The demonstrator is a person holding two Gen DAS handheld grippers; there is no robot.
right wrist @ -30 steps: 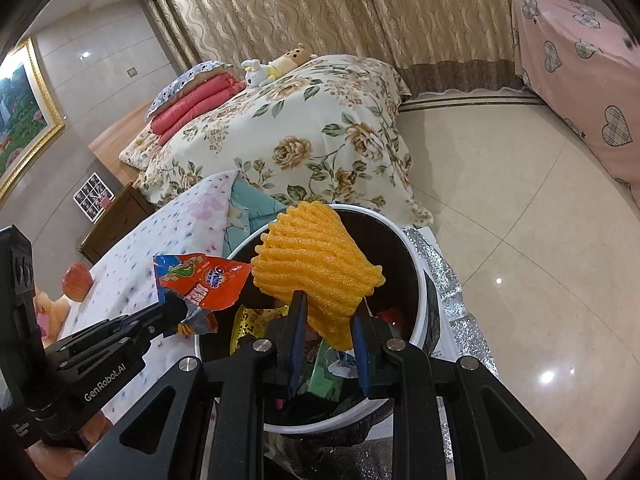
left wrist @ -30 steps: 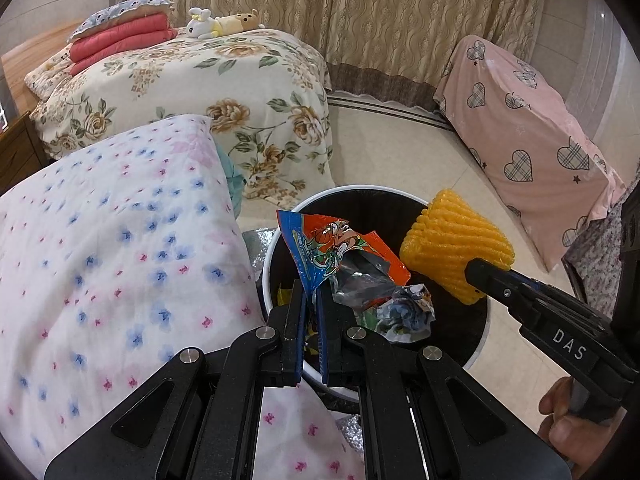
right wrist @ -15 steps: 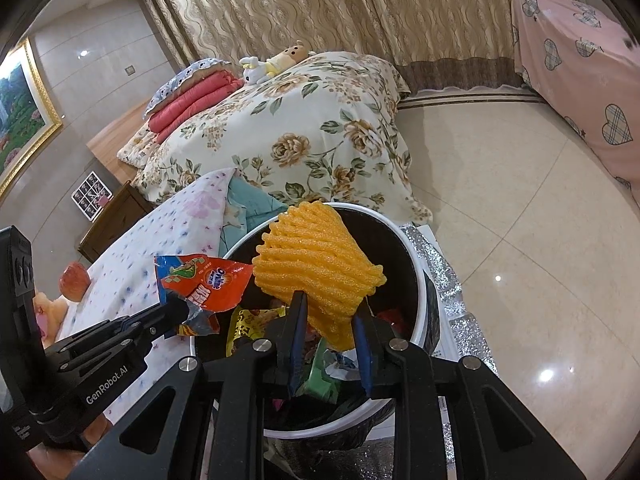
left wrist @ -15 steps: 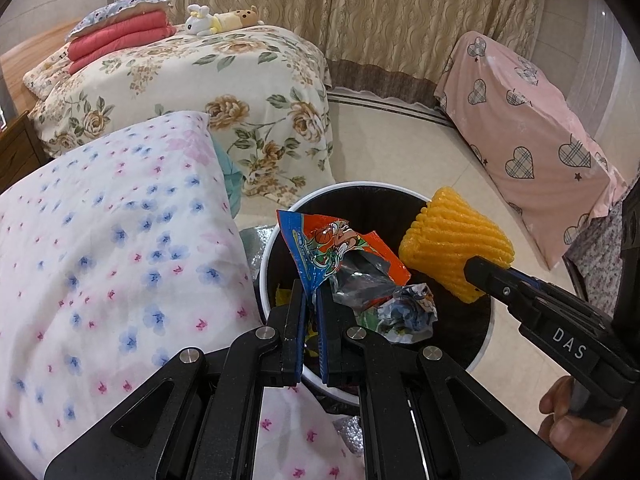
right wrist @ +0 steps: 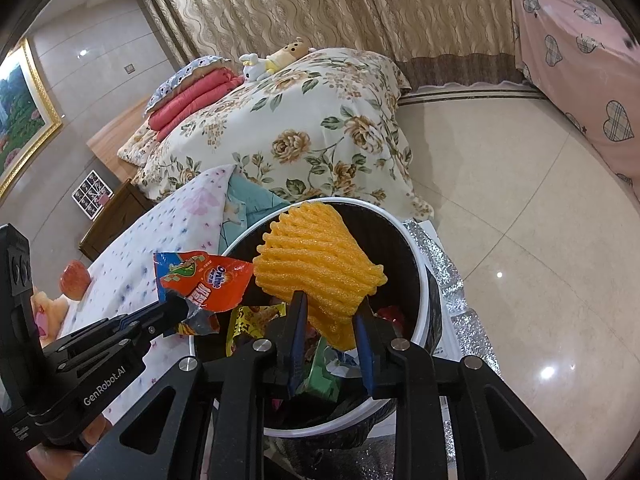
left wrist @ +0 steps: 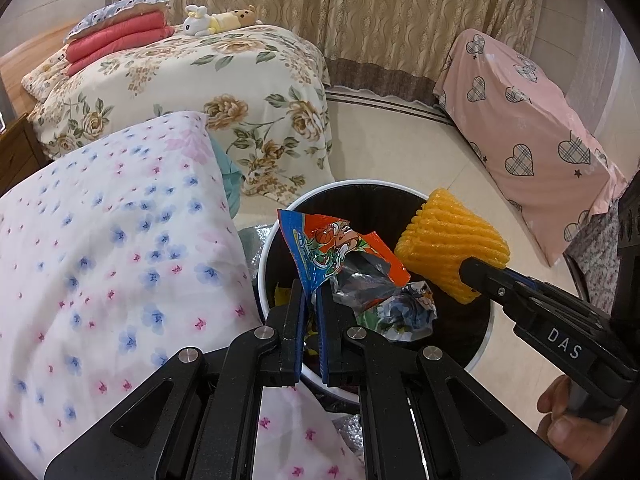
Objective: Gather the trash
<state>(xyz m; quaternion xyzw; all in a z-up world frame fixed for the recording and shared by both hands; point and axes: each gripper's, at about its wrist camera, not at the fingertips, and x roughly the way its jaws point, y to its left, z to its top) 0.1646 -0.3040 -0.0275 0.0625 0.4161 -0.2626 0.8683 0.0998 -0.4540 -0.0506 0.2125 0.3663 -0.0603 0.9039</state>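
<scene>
Room: bedroom with a pale tiled floor (right wrist: 520,208); patterned beige curtains (left wrist: 360,12) along the far wall; a gold-framed picture (right wrist: 24,120) at the left edge of the right wrist view
Bed: floral cover (left wrist: 192,80); folded red quilts (left wrist: 116,42) and two soft toys (left wrist: 218,20) lie at its far end
Near bedding: white cloth with small blue and pink flowers (left wrist: 108,248), just beside the bin on its left in the left wrist view
Pink cloth: heart-patterned cover (left wrist: 532,136) draped over furniture to the right; what lies beneath cannot be told
Bin: round, white-rimmed trash bin (left wrist: 486,340) with a dark liner, on the floor below both grippers; crumpled packets (right wrist: 252,320) lie inside; silver foil sheet (right wrist: 444,264) under it
Left gripper (left wrist: 312,300): jaws nearly together, pinching the lower corner of an orange snack wrapper (left wrist: 332,248); wrapper hangs over the bin's opening
Right gripper (right wrist: 330,312): jaws narrowly apart, clamped on the lower end of a yellow foam fruit net (right wrist: 316,256); net stands up above the bin's mouth
Spacing: wrapper and net side by side, close together; whether they touch cannot be told
Hand: fingers (left wrist: 560,424) on the right gripper's handle at the lower right edge of the left wrist view
</scene>
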